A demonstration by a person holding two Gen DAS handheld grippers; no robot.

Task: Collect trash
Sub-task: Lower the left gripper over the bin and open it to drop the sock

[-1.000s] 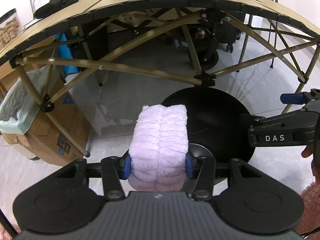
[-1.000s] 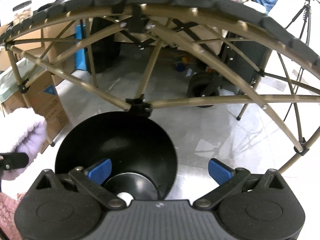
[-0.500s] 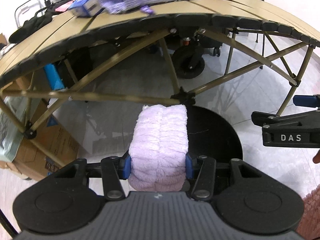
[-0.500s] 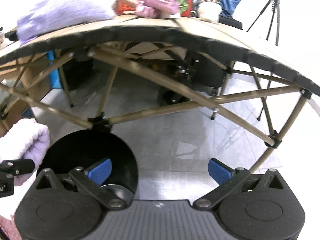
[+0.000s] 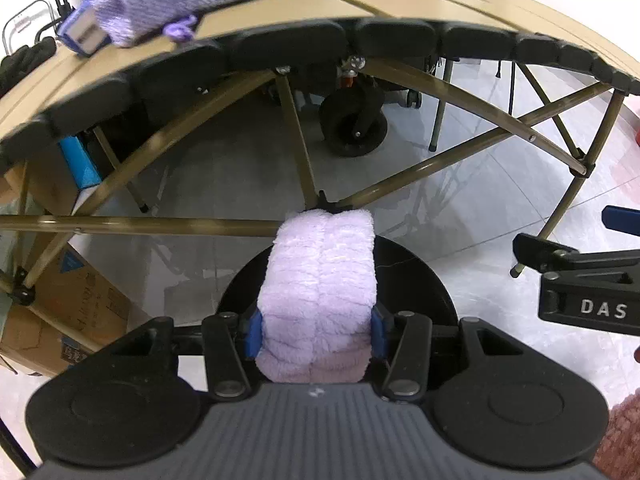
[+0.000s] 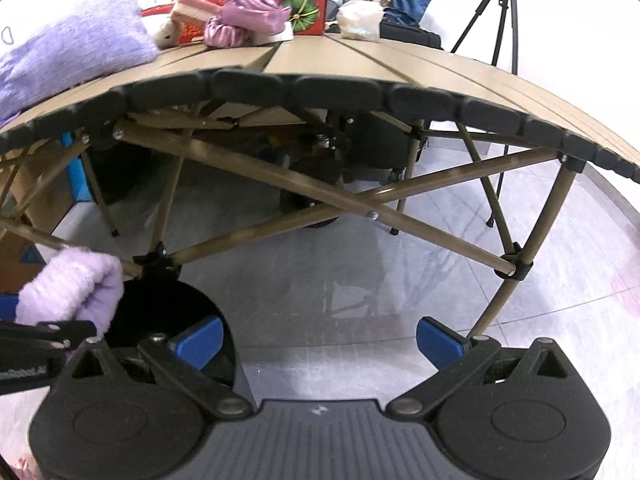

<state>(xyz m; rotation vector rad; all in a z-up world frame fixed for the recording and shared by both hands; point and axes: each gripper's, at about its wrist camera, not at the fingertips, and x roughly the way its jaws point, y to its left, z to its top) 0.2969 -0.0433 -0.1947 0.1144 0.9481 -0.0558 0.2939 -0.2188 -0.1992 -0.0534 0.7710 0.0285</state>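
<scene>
The fluffy lilac cloth roll [image 5: 320, 280] is pinched between the blue pads of the left gripper [image 5: 316, 334], held above the black trash bin [image 5: 420, 280] that stands on the floor beside the folding table [image 5: 360, 8]. The step in hand looks like carrying this piece over the bin's mouth for the drop. The next move likely calls for centring the roll over the opening, clear of the table's brace bars, then spreading the jaws. The right gripper [image 6: 320, 340] is spread wide with nothing between its pads, near the bin's rim. Readable writing: "DAS" in white on the right gripper's side, seen from the left wrist. Print on the cardboard box [image 5: 80, 312] is too blurred to read.
</scene>
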